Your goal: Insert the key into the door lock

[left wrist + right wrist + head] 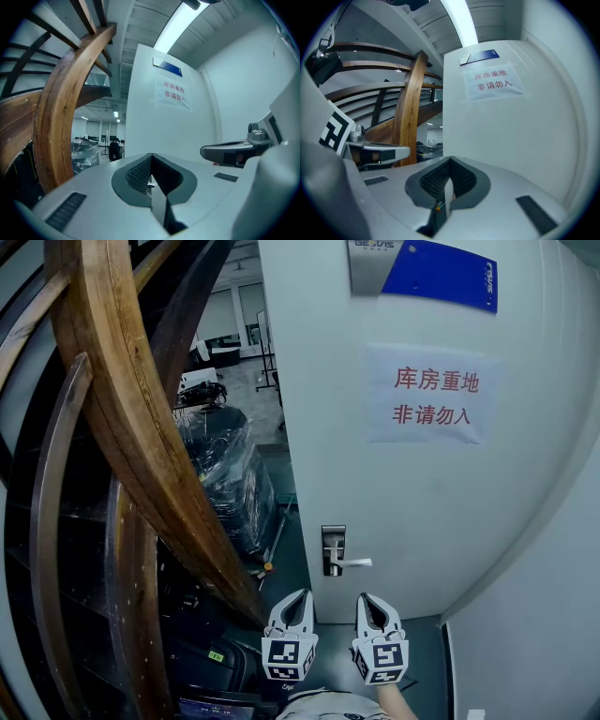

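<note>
Free: straight approach to door point(422, 521) | Obstacles: wooden railing point(122, 427) left, wall point(539, 652) right

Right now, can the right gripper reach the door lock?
Probably yes: the right gripper, shut on what looks like a key, faces the lock with nothing between.

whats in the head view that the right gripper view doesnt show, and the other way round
Only the head view: the door handle on its lock plate, and the marker cube on the right gripper.

Only the right gripper view: that gripper's jaws close up, shut on a thin pale strip that is probably the key, plus the ceiling light.

Both: the white door, its paper sign with red writing, the blue plaque, the wooden rail and the left gripper.
</note>
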A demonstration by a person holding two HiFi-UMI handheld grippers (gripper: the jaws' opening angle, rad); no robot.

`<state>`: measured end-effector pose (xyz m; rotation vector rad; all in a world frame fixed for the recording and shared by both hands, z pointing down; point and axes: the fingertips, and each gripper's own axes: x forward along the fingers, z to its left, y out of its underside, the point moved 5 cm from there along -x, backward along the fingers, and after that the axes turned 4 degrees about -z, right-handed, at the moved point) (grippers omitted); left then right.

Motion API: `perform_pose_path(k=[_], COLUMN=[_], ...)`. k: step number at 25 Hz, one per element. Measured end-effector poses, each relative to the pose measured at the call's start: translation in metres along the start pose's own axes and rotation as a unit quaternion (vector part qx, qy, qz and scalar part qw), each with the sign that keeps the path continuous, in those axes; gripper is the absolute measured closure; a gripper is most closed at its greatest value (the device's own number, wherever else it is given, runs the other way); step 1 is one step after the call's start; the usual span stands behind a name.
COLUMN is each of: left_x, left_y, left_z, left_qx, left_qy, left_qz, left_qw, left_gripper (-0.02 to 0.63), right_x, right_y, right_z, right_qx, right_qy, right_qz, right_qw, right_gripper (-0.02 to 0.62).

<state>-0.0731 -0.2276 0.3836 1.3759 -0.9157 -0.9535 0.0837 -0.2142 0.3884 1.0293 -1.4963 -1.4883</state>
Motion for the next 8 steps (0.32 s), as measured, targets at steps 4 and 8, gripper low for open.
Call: perform_pose_path(k=[4, 8], left_x=[-0.0002, 0.0012], left_y=[0.0017, 0.0018], left_z=[-0.0003, 0.0014], left_qx=[0.001, 0.003], left_qy=[0.003, 0.003], left_qz=[0.002, 0.001], left_qw=[1.0000, 1.0000], left_gripper=[0.601, 0.601], right_x=[0.0004, 0.0013], right_y=[0.0017, 0.0048], right_z=[0.0009, 0.0006], right_qx=[0.000, 0.000], right_qy=[-0.001, 0.001], right_qz=[0.003, 0.007], right_qw=[1.000, 1.000], right_gripper=[0.591, 0.589])
